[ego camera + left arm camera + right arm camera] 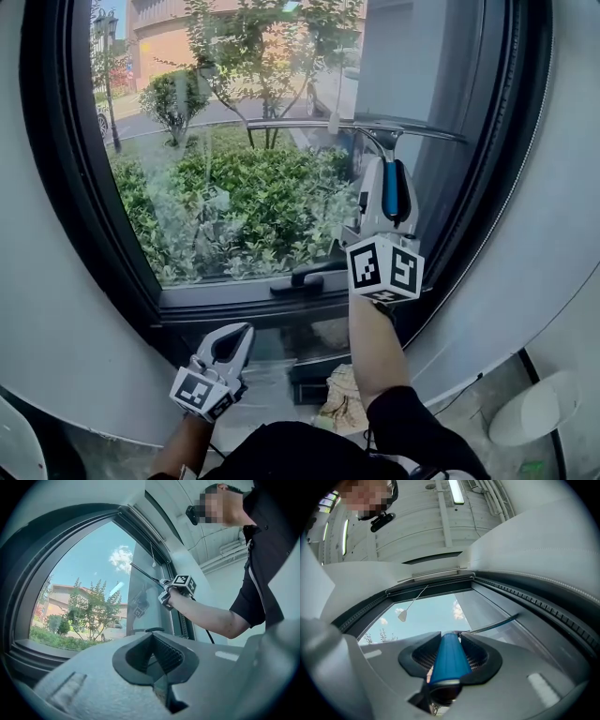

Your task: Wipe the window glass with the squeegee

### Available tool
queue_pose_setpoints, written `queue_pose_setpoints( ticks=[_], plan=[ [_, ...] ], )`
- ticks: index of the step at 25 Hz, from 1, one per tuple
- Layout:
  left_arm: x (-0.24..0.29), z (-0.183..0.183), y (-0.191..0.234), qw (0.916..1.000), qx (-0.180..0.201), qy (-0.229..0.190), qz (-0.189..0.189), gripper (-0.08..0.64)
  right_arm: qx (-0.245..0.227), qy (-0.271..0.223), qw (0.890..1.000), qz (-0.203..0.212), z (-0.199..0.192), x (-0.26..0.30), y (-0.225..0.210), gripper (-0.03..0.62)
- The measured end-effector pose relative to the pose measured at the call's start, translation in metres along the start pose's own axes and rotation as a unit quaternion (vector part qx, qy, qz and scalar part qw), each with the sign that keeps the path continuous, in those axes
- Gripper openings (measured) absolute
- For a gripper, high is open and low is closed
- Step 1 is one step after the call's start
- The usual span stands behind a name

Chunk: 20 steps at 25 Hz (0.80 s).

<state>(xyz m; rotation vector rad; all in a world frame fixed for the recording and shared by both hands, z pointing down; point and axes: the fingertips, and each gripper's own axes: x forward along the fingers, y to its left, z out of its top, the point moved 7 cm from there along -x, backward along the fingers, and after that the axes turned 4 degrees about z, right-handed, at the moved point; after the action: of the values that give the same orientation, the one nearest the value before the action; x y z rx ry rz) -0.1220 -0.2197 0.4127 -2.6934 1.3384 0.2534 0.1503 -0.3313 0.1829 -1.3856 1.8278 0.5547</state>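
The right gripper's (386,169) jaws clamp the squeegee's (390,192) blue handle, its blade against the dark-framed window glass (234,187). The left gripper (239,333) hangs low near the pale wall (47,309), jaws together and empty.

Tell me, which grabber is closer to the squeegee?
Right. The right gripper is clamped on the squeegee, up at the glass. The left gripper hangs low, below the window frame, shut and empty.
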Motion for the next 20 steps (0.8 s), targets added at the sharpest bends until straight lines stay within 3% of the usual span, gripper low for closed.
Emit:
queue_pose_setpoints(
  ticks=[20],
  plan=[
    [0.000,-0.009,-0.005,0.9999,-0.009,0.009,-0.004,0.002,0.001,0.023,1.000,-0.005,-0.010,-0.017,0.000,0.132]
  ],
)
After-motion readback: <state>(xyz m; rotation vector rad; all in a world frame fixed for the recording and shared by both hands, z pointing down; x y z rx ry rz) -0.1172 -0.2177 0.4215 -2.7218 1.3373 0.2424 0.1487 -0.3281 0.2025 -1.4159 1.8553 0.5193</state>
